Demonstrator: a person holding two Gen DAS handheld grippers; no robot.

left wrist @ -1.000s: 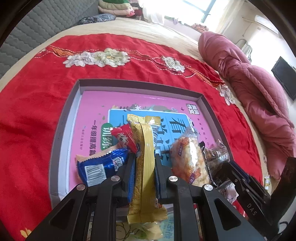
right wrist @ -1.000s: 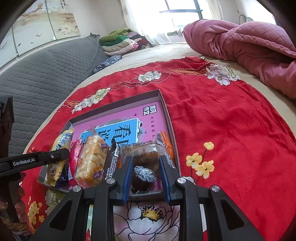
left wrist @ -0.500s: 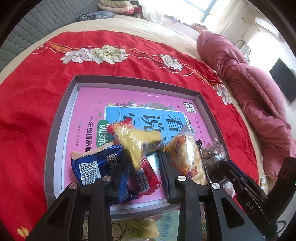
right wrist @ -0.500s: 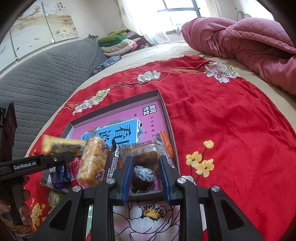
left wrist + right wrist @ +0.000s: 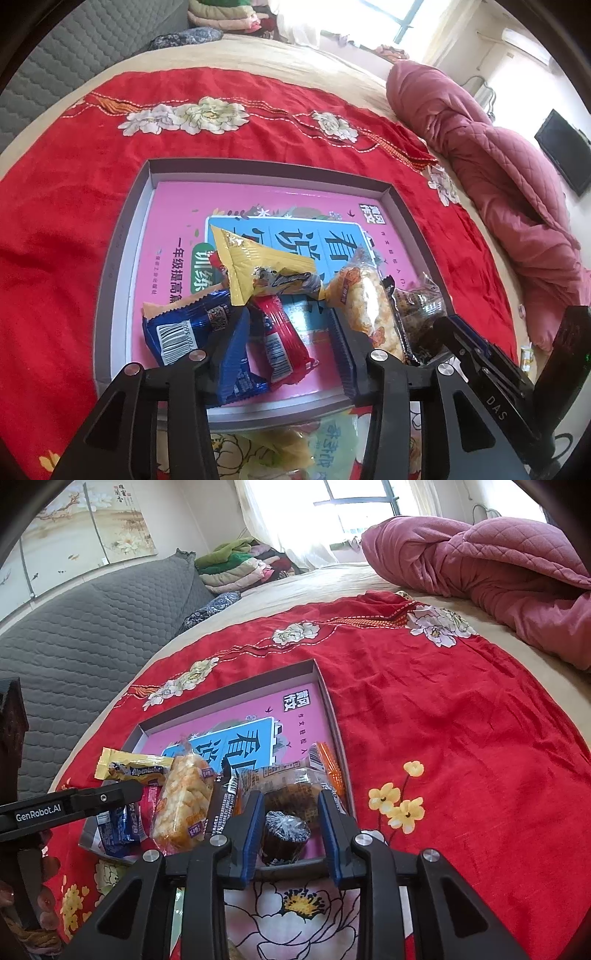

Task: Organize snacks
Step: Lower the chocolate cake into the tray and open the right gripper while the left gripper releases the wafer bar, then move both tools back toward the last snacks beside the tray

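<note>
Big red floral bedspread (image 5: 461, 738) underneath it all, and on it the shallow grey box lid (image 5: 122, 236) with its pink printed lining, where the snacks are collecting along the near edge. The left gripper (image 5: 288, 332) hangs over that pile with its jaws opening and nothing pressed between them; the yellow Alpenliebe pack (image 5: 258, 269) lies tilted across the red wrapper (image 5: 284, 339), clear of both pads, with the blue biscuit pack (image 5: 184, 328) just beside and partly under the left finger. So this reads as a drop-off into the tray.

Over on the right, the right gripper (image 5: 288, 823) is clamped narrow on a small dark wrapped cake (image 5: 286, 834), sitting at the tray's near rim beside the clear-wrapped pastry (image 5: 291, 779) and the puffed rice cracker bar (image 5: 184, 801).

Next, likely: the left lifts away clean; the right sets its cake into a free spot.

Hard to read: whatever lies beneath the pile, and the pale wrappers below the left gripper outside the tray, cut off by the frame.
</note>
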